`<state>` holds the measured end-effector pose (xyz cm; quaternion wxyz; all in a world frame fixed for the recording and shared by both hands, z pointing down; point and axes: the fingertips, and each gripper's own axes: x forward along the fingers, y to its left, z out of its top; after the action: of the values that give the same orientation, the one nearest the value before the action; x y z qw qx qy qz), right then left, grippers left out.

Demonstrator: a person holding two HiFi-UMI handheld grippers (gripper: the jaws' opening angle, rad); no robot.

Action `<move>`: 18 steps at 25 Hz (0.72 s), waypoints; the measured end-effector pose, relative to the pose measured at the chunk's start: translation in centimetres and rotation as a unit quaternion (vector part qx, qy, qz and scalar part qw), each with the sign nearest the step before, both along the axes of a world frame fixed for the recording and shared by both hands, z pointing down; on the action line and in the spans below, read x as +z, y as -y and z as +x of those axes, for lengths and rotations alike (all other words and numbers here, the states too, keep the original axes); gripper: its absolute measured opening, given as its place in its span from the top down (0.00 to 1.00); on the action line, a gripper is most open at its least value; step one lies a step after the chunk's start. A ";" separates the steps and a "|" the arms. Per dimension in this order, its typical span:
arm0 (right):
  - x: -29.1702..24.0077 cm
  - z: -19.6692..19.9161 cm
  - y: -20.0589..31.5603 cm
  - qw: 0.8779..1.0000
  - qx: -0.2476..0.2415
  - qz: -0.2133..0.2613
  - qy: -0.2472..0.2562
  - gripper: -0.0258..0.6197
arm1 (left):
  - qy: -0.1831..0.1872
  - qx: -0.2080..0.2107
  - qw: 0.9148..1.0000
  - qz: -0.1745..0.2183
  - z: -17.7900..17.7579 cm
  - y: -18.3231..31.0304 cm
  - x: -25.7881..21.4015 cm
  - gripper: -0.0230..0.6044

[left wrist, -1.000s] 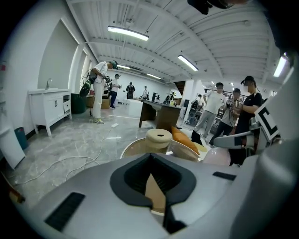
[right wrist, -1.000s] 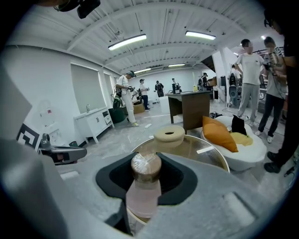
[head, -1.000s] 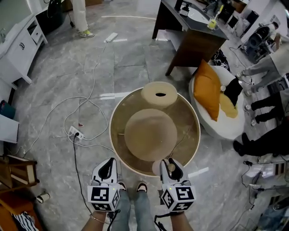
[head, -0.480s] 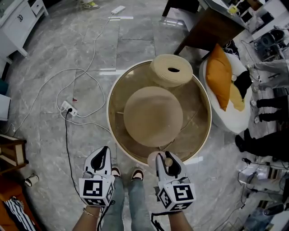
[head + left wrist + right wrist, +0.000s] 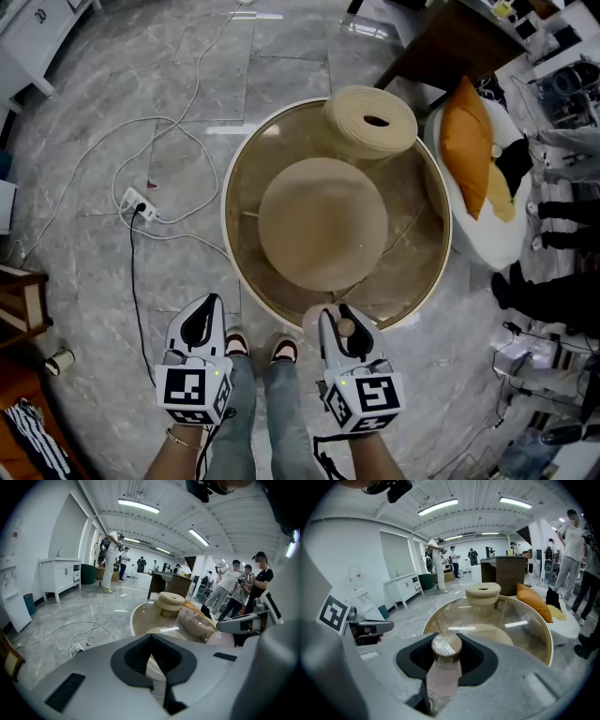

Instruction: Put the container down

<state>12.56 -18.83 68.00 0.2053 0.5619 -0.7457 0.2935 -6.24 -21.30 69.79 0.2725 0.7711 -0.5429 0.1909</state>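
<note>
The right gripper (image 5: 339,319) — clamped on the pink container (image 5: 444,667) — and the closed, empty left gripper (image 5: 200,321) have been lowered toward the near rim of the glass table (image 5: 223,220); set-down is judged close.

Pale pink container (image 5: 444,670), orange cushion (image 5: 466,142).

Open lab hall, ceiling strip lights (image 5: 138,506), loose floor cables (image 5: 131,272) (a power strip (image 5: 136,203) too), white cabinet (image 5: 58,573), onlookers (image 5: 260,576)

A beige holed disc (image 5: 370,120) sits at the round glass table's (image 5: 226,220) far rim, an orange cushion (image 5: 466,141) just beside
</note>
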 end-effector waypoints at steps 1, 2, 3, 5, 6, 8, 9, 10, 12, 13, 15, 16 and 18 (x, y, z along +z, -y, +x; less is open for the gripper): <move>0.2 -0.1 0.0 1.000 0.001 -0.002 0.002 0.77 | 0.001 0.002 1.000 -0.001 0.0 -0.1 0.1 0.96; 0.4 -0.3 0.1 1.000 0.001 -0.003 0.005 0.77 | 0.001 0.003 1.000 -0.003 0.0 -0.1 0.2 0.96; 0.6 -0.5 0.2 1.000 0.001 -0.005 0.007 0.77 | 0.000 0.004 1.000 -0.005 0.0 -0.2 0.3 0.96; 0.8 -0.8 0.3 1.000 -0.001 -0.006 0.008 0.77 | -0.003 0.004 1.000 -0.010 0.0 -0.3 0.5 0.96; 1.0 -0.9 0.4 1.000 -0.002 -0.006 0.009 0.77 | -0.004 0.004 1.000 -0.011 0.0 -0.4 0.6 0.96; 1.3 -1.0 0.6 1.000 -0.003 -0.007 0.009 0.77 | -0.003 0.004 1.000 -0.012 0.0 -0.4 0.8 0.96; 1.4 -1.1 0.8 1.000 -0.002 -0.008 0.011 0.77 | -0.002 0.004 1.000 -0.013 -0.1 -0.4 0.9 0.96; 1.6 -1.2 0.9 1.000 -0.001 -0.009 0.012 0.77 | -0.001 0.002 1.000 -0.014 -0.3 -0.4 1.0 0.96; 2.0 -1.2 1.2 1.000 0.001 -0.010 0.014 0.77 | -0.002 -0.001 1.000 -0.015 -0.4 -0.4 1.2 0.96; 2.2 -1.2 1.4 1.000 0.001 -0.011 0.013 0.77 | -0.002 -0.003 1.000 -0.015 -0.5 -0.4 1.2 0.96; 2.6 -1.0 1.7 1.000 0.002 -0.014 0.011 0.77 | -0.003 -0.006 1.000 -0.014 -0.5 -0.3 1.3 0.96; 2.8 -0.9 1.9 1.000 0.004 -0.016 0.012 0.77 | -0.002 -0.007 1.000 -0.013 -0.5 -0.3 1.4 0.96; 3.2 -0.7 2.3 1.000 0.009 -0.019 0.014 0.77 | -0.001 -0.008 1.000 -0.013 -0.6 -0.2 1.5 0.96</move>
<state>11.81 -21.11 71.21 0.2031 0.5601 -0.7377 0.3175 -6.88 -21.11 71.25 0.2852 0.7630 -0.5464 0.1948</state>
